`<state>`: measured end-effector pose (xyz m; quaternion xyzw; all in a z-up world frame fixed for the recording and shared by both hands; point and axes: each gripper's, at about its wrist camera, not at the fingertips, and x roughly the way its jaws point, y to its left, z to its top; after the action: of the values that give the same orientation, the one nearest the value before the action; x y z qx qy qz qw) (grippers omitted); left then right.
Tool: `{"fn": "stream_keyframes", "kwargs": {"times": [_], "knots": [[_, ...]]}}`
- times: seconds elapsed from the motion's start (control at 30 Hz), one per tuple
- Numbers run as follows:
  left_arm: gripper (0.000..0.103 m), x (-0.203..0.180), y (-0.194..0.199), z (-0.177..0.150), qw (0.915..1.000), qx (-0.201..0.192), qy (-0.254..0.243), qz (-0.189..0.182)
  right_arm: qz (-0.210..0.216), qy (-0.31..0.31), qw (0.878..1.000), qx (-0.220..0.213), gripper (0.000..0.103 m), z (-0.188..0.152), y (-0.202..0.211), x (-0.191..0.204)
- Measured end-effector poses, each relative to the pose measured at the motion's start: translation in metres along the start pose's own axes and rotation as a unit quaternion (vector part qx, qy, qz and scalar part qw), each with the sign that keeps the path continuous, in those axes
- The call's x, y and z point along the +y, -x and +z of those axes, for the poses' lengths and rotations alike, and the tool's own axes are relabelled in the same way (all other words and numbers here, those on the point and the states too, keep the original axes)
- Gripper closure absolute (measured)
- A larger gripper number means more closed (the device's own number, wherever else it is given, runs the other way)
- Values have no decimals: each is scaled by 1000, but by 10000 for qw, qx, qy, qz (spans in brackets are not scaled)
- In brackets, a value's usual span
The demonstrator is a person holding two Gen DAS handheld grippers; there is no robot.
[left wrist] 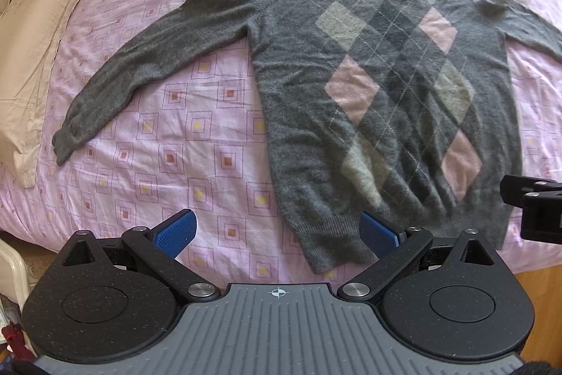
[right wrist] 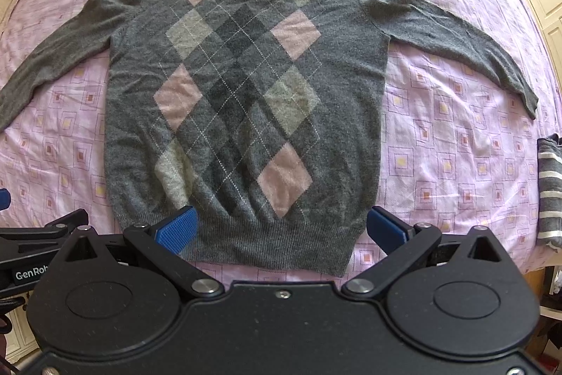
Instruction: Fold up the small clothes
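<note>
Lying flat on the bedsheet, sleeves spread, the sweater is seen; both the left gripper and right gripper are held released near its hem.

A sweater lies flat and face up on a bed, its neckline toward the far side and its hem at the near edge, both sleeves spread outward from its body. To the left of the sweater, a pillow rests at the bed's edge, just beyond the left cuff. To the right of the sweater, past the right cuff, a striped garment sits at the bed's right edge. Just before the sweater's hem, the right gripper hangs with fingers spread across the hem's width. The left gripper hangs before the sweater's lower left corner, fingers likewise apart.
</note>
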<state>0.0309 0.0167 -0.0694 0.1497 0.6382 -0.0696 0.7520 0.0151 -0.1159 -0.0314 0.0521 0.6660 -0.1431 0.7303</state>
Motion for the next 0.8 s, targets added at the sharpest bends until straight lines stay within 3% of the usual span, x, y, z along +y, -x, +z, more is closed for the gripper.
{"fn": "stream_keyframes", "kwargs": {"times": [0.23, 0.27, 0.3, 0.5, 0.67, 0.8], "knots": [[4, -8, -2, 18, 9996, -229, 142, -42, 145, -222, 9996, -120, 1, 12, -8, -24], [11, -10, -1, 21, 9994, -280, 166, -113, 208, -302, 9992, -166, 1, 14, -10, -32], [16, -13, -1, 25, 9991, -316, 194, -186, 271, -406, 9986, -209, 1, 16, -12, -41], [17, -35, 9, 46, 9958, -766, 426, -266, 558, -1168, 9888, -748, 1, 27, -27, -118], [17, -62, 15, 62, 9919, -1128, 506, -294, -39, -1373, 9835, -1179, 1, 42, -42, -186], [17, -82, 14, 71, 9887, -1204, 700, -551, -365, -1321, 9841, -1126, 1, 60, -63, -243]]}}
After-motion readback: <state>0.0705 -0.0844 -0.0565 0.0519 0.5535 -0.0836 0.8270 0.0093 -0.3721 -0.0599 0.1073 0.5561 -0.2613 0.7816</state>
